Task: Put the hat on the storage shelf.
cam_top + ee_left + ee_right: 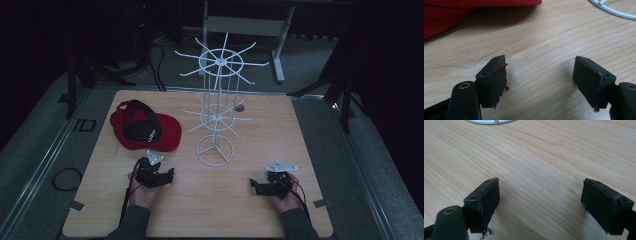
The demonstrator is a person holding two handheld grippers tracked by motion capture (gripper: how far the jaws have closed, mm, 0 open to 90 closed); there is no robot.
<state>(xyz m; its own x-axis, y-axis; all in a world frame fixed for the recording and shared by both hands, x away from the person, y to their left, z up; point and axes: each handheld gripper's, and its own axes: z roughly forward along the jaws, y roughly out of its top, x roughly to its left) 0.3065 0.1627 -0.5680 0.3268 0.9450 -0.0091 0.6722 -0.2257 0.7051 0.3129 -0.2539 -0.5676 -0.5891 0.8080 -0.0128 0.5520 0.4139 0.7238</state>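
Left to right across the pale wood-grain table (200,200): red fabric baseball cap with dark lining (142,126), lying crown-down and opening-up at the left rear, brim seemingly pointing right toward the white wire two-tier hook stand (215,115), though dim light leaves the brim's edge uncertain. Nearest to the cap, the left gripper (167,176), held low just in front of it, jaws spread wide with nothing between them; in the left gripper view, same left gripper (540,75) aimed at bare wood, cap edge up and to the left of the jaw line, stand's base ring at upper right. Stand upright at table centre, round base between the two hands and slightly behind them. Farther right, the right gripper (256,186), jaws likewise parted and empty (540,200), well apart from the cap and separated from it by the stand. Cap therefore up-left of the left jaws; left hand the nearer for a reach.
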